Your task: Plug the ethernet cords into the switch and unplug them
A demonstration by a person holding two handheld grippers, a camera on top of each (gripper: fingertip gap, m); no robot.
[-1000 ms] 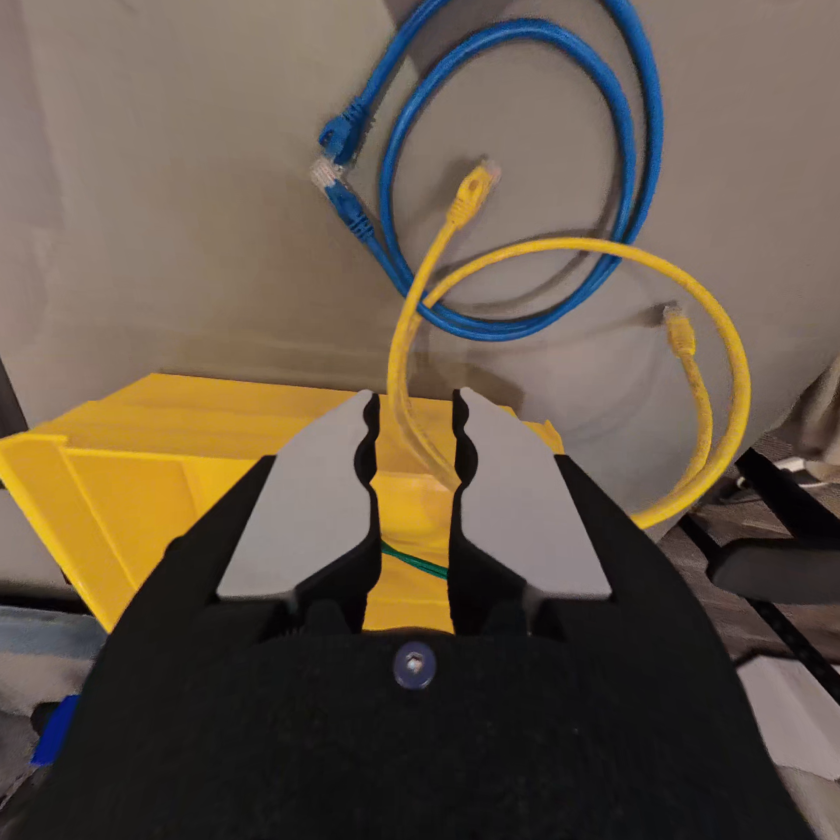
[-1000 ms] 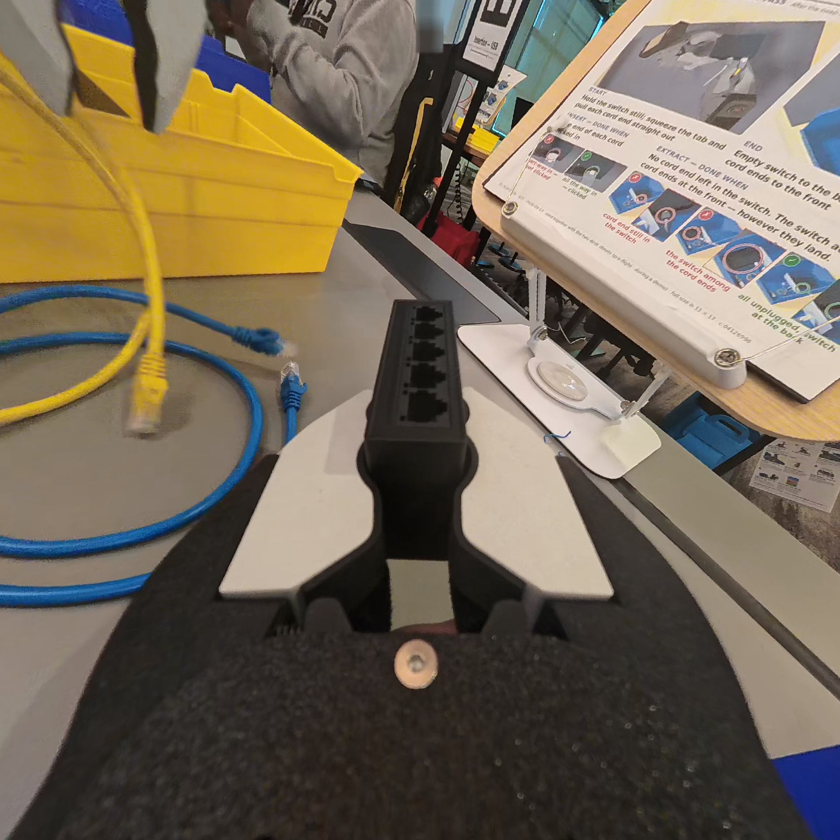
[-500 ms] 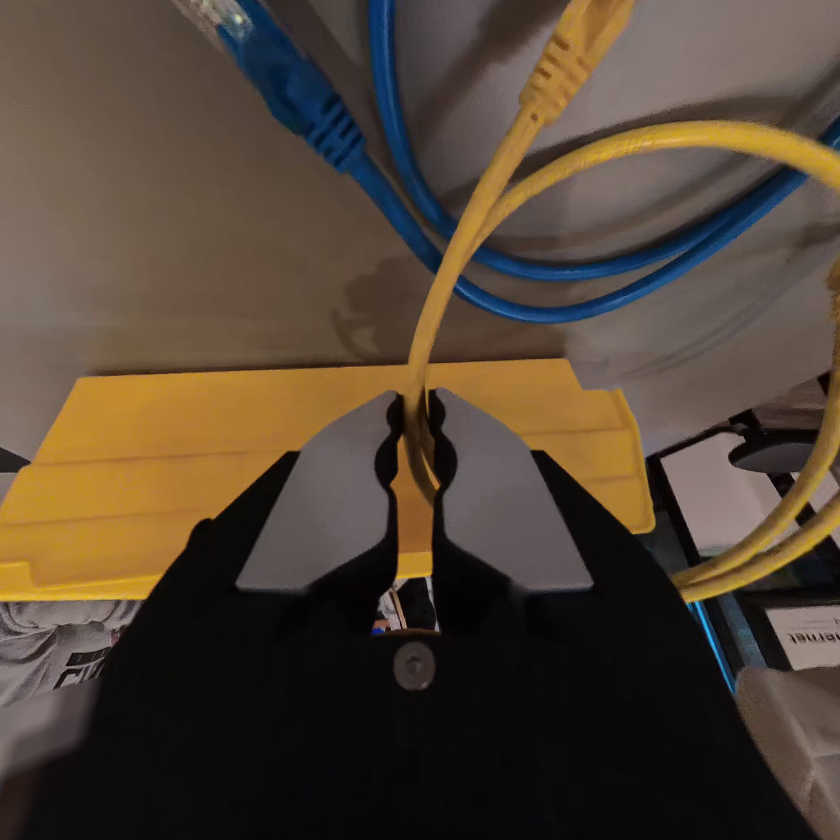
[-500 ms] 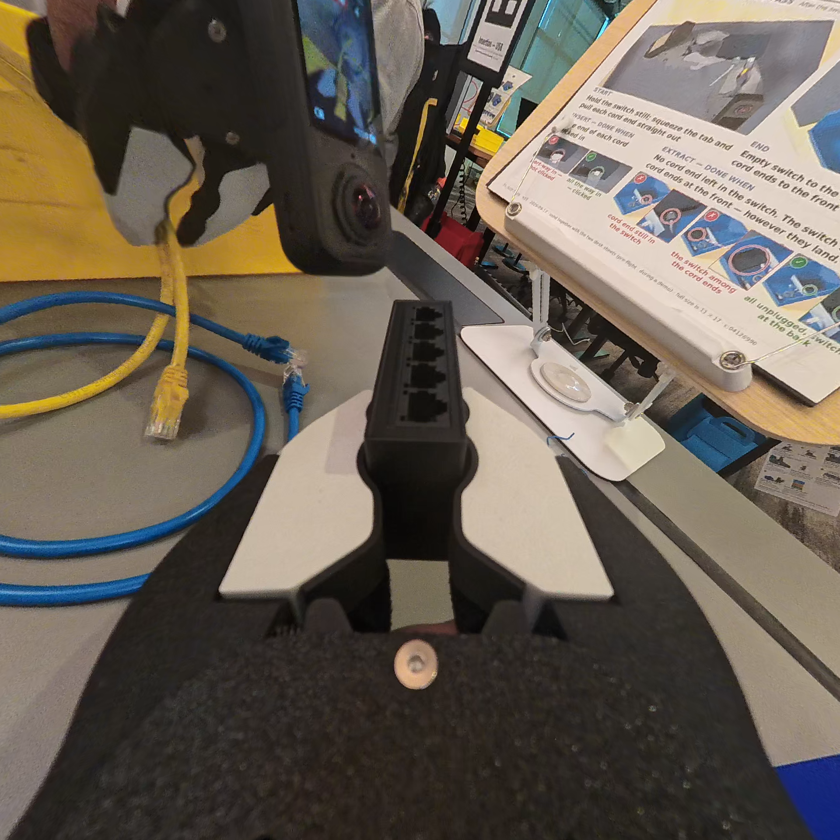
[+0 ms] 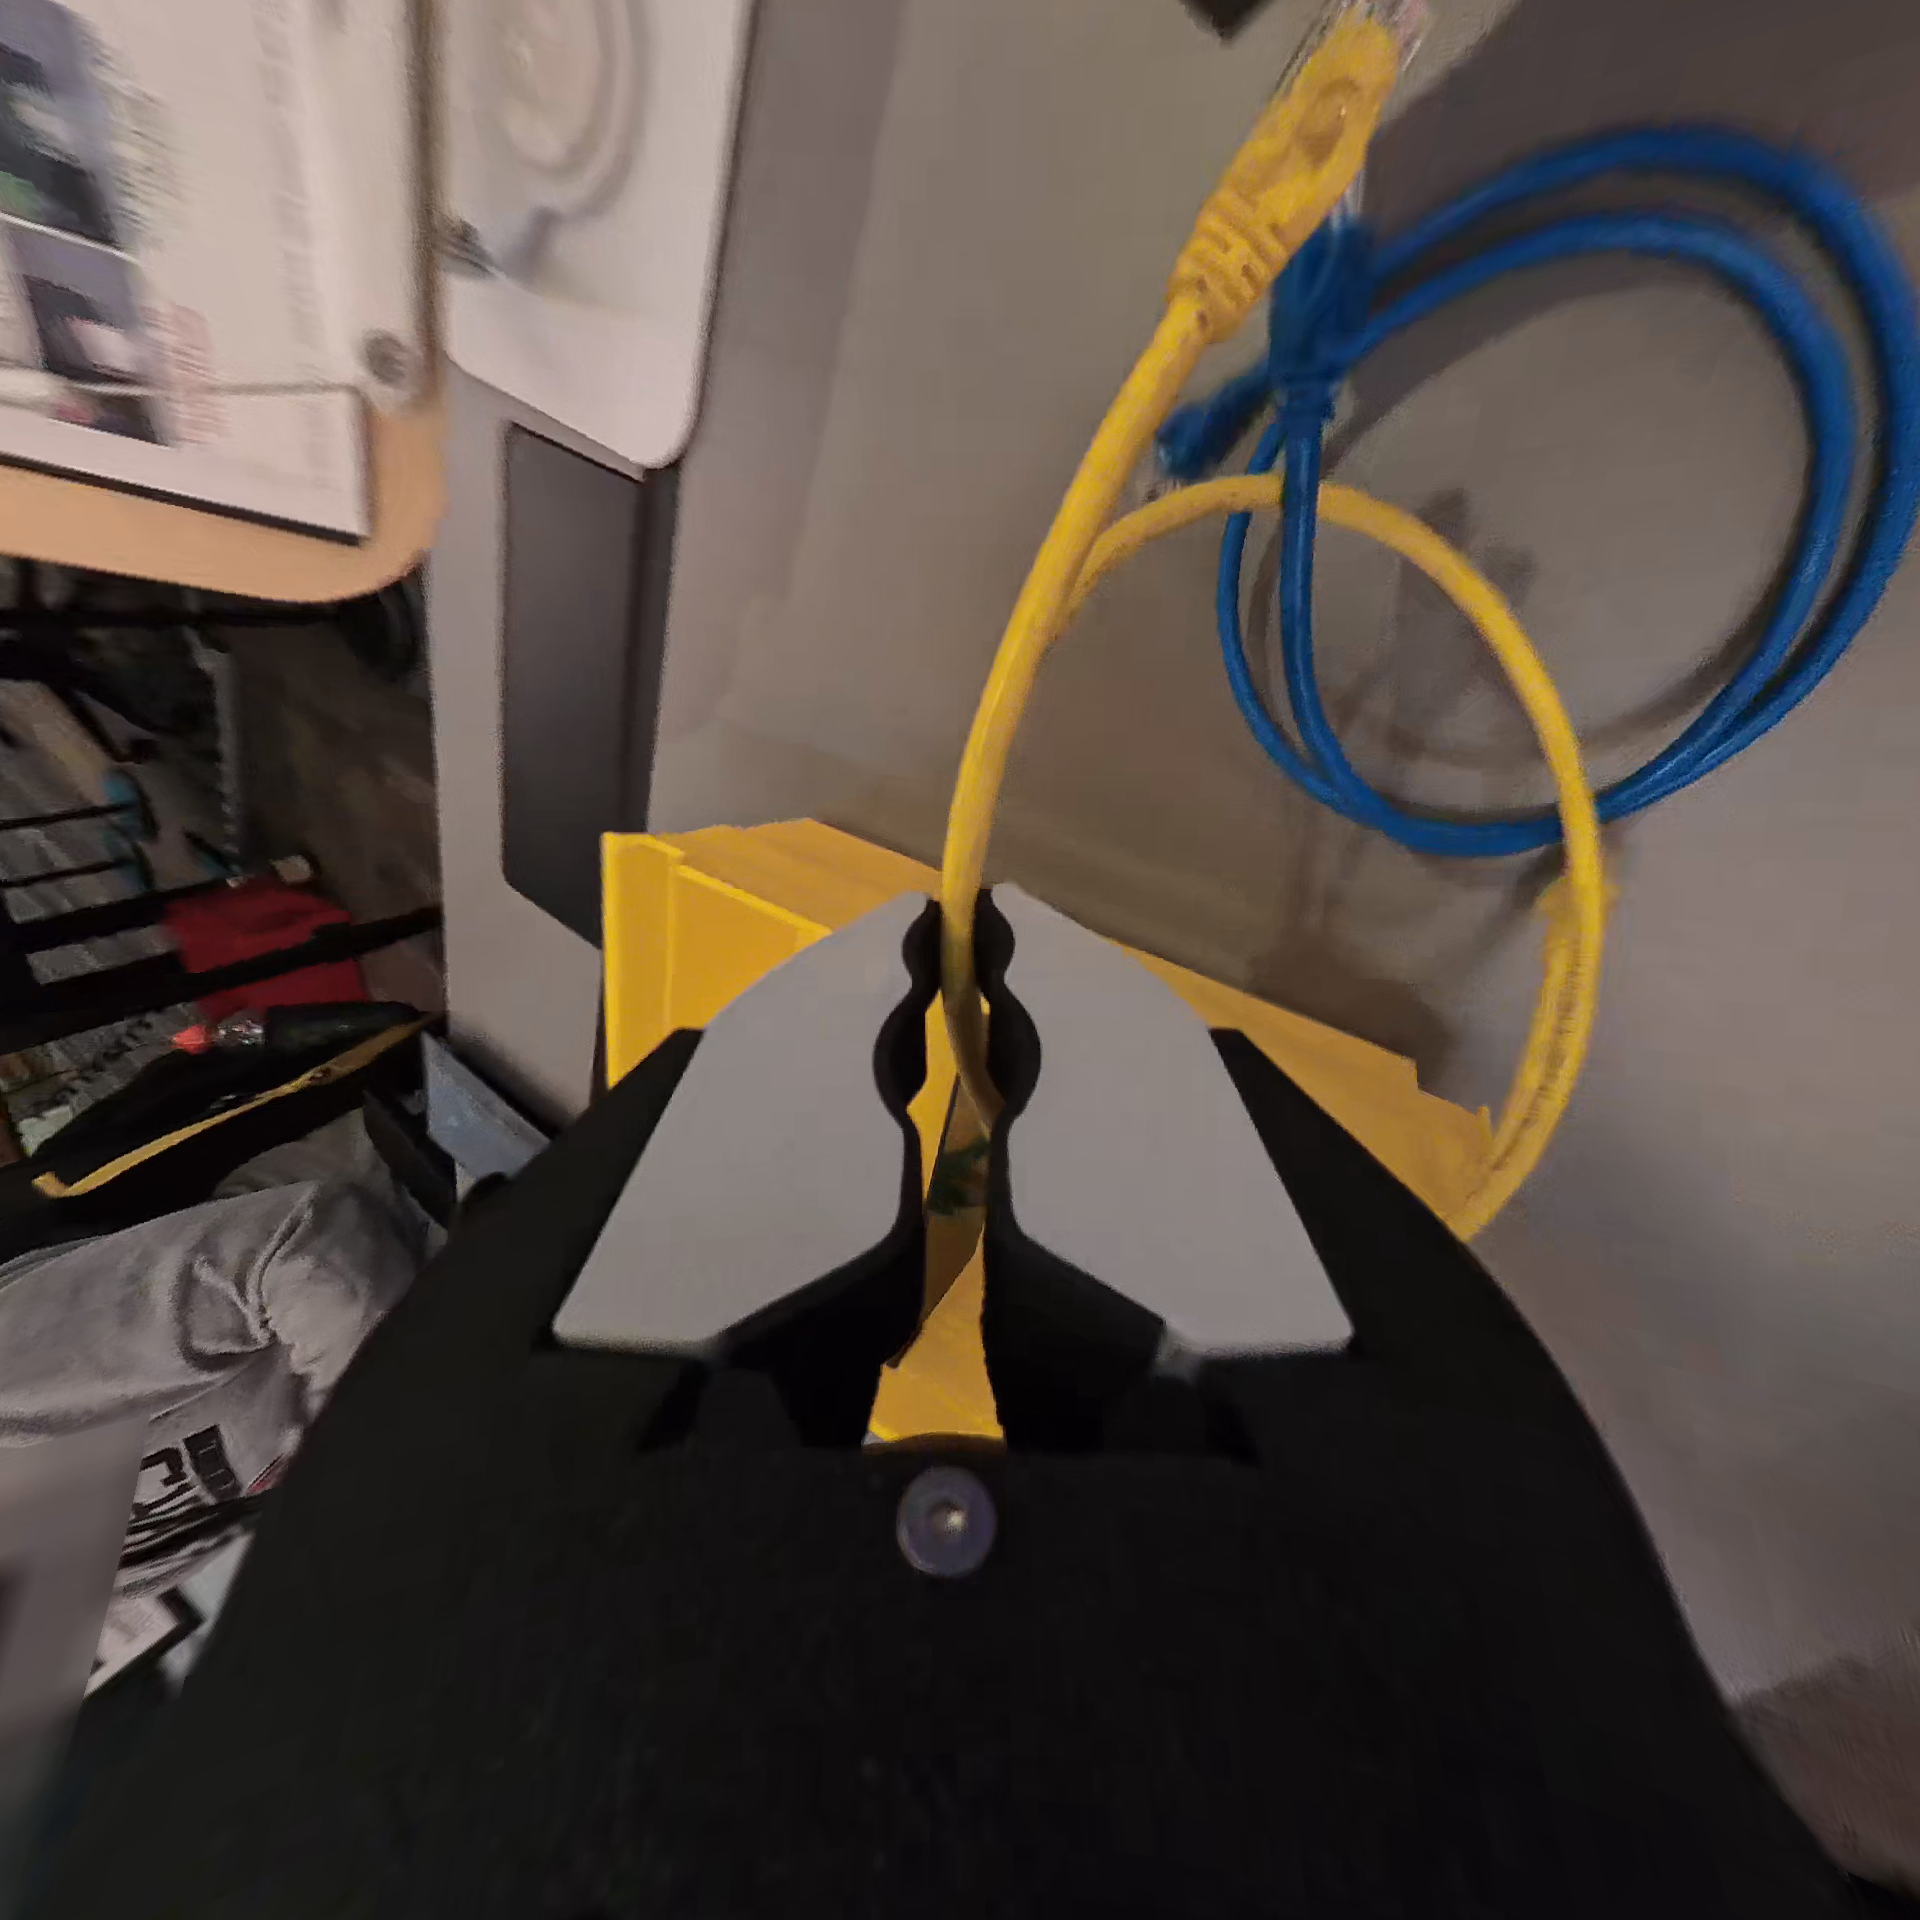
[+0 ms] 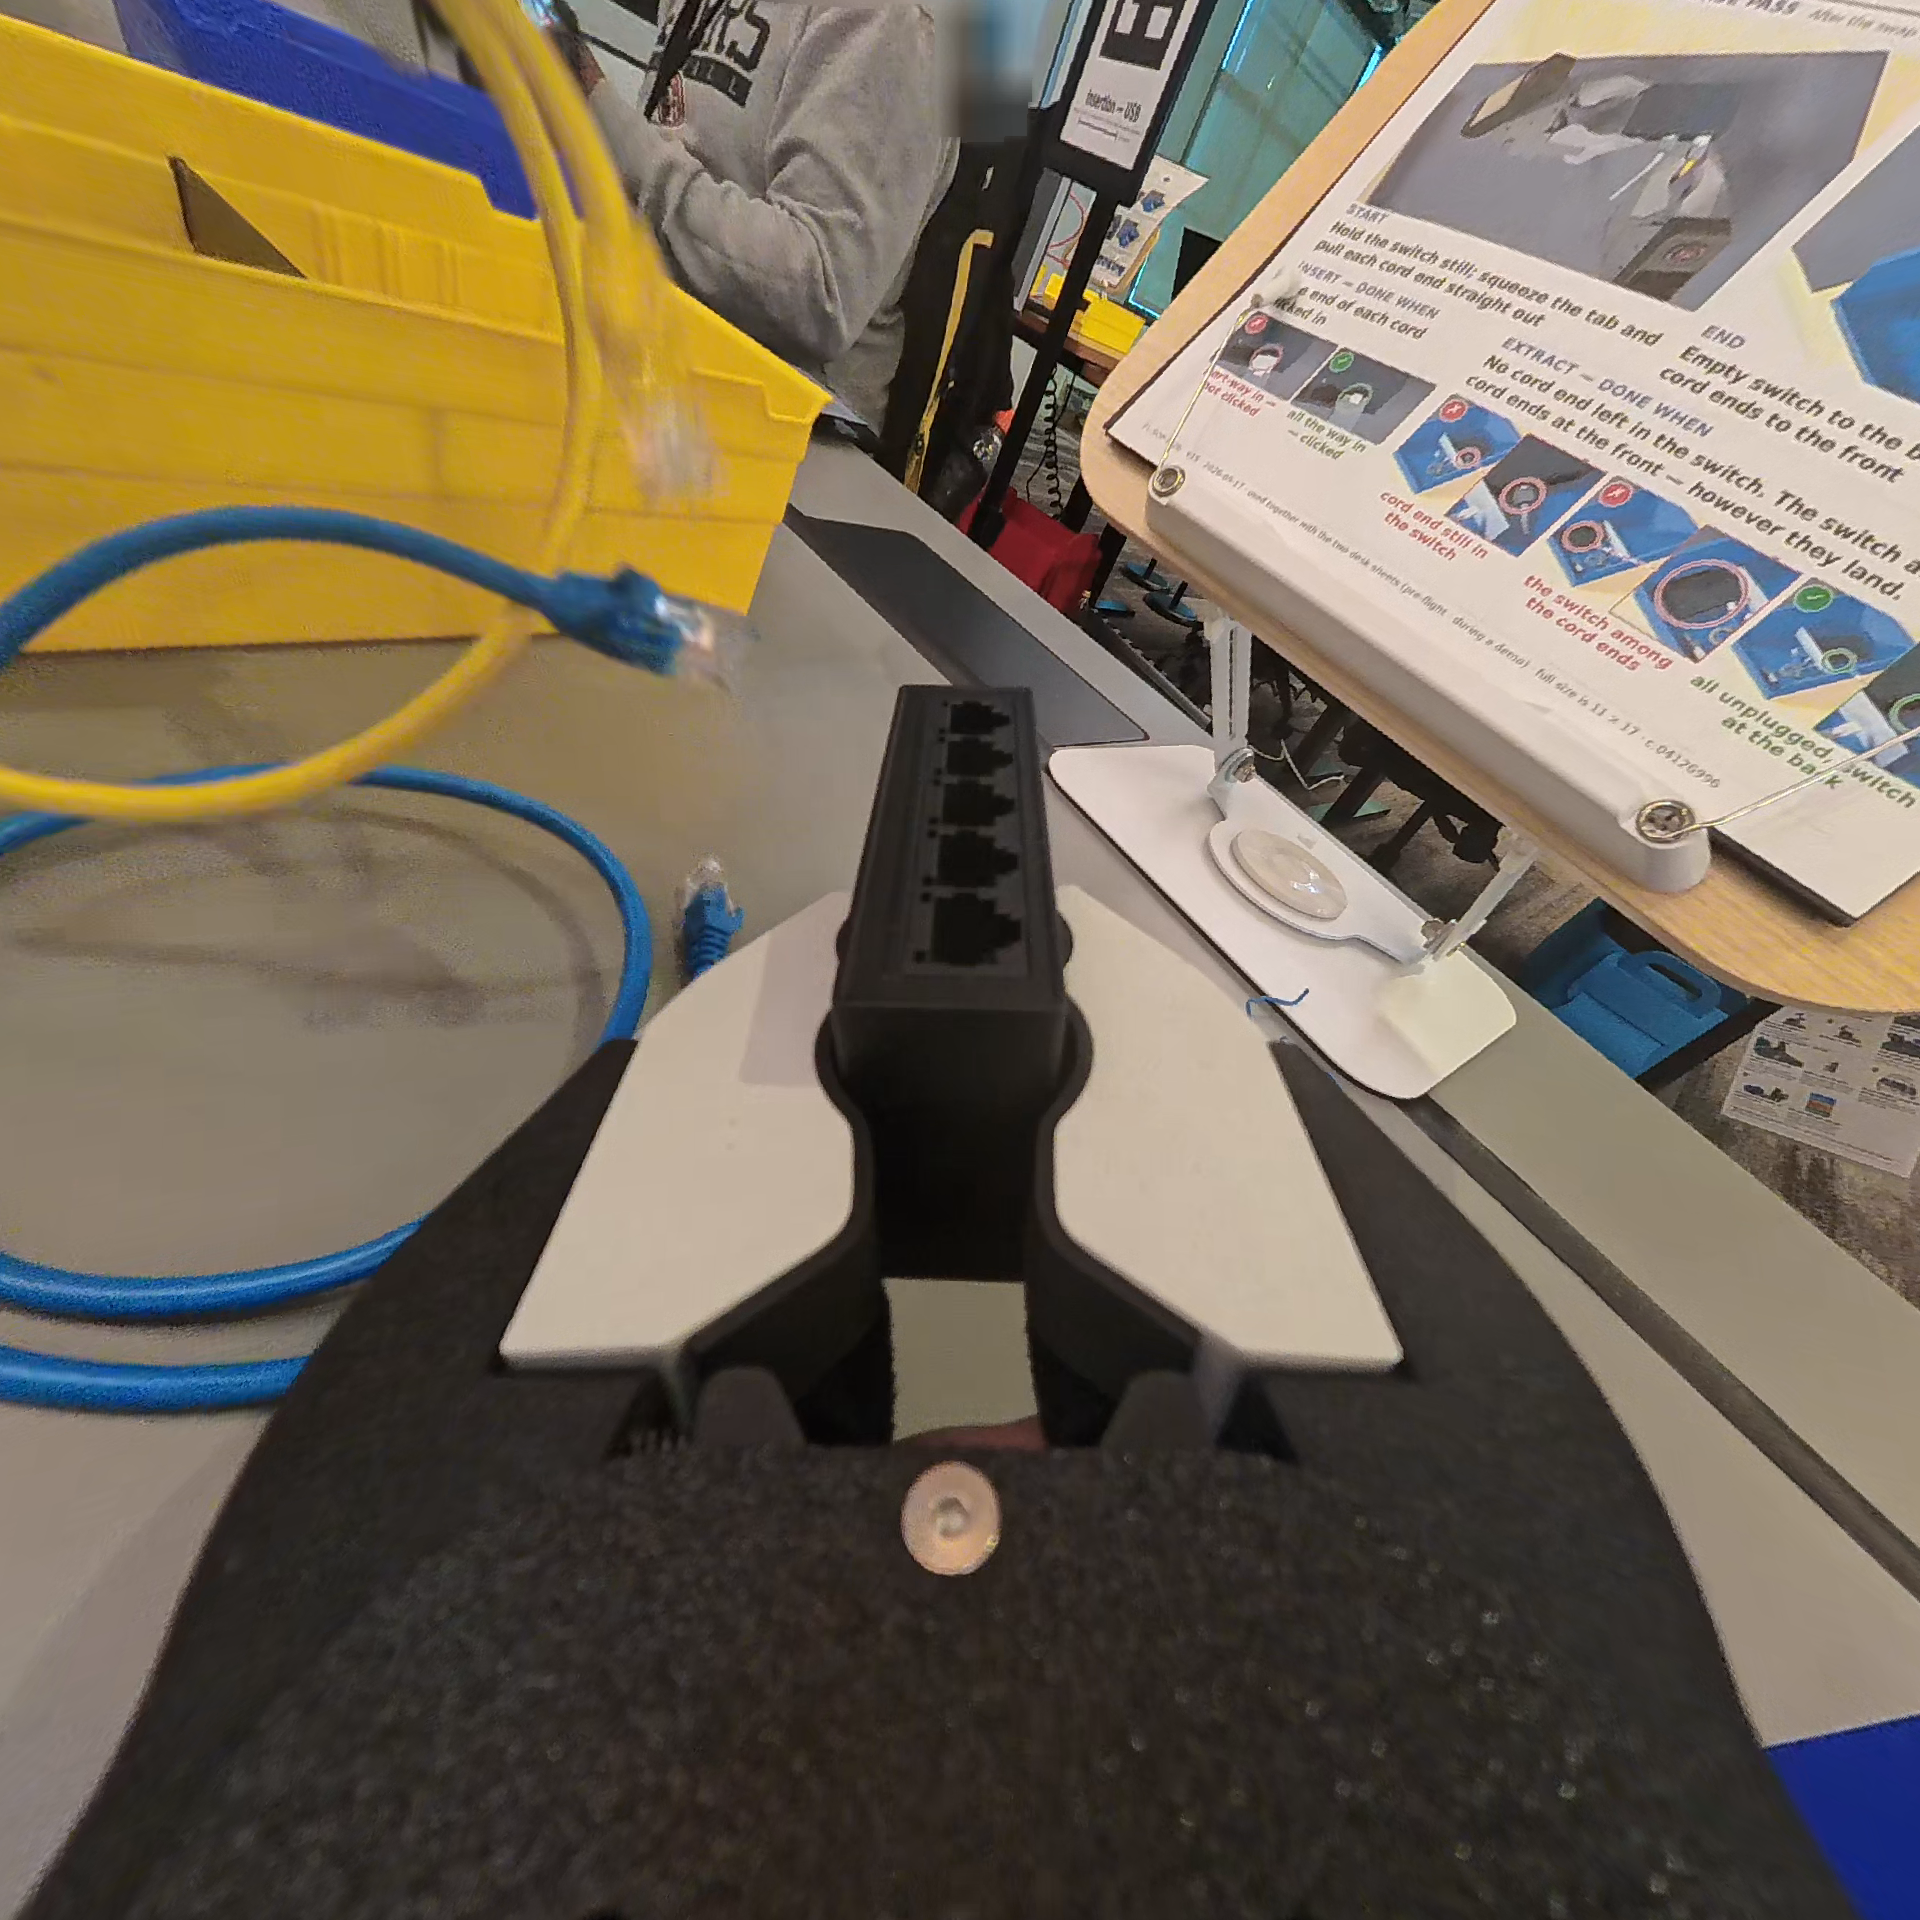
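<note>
The left gripper (image 5: pixel 961 914) is pinching the yellow ethernet cord (image 5: pixel 1049 582) between fingers that are almost fully closed, only the cable's width between them. Beyond the tips the cord is arching away, with its yellow plug (image 5: pixel 1288 177) hanging free in the air near the far right of the left wrist view; the rest is looping round to the right.

The right gripper (image 6: pixel 951 935) is clamping the near end of the black switch (image 6: pixel 961 842), its fingers partly spread around the body. The switch's row of ports is facing up, all unoccupied.

The blue ethernet cord (image 6: pixel 436 1236) is lying coiled on the grey worktop (image 6: pixel 260 997) left of the switch, one blue plug (image 6: pixel 710 914) just beside the left finger. A yellow bin (image 6: pixel 312 416) is sitting at the far left. An instruction board (image 6: pixel 1558 416) is leaning on a white stand at the right.
</note>
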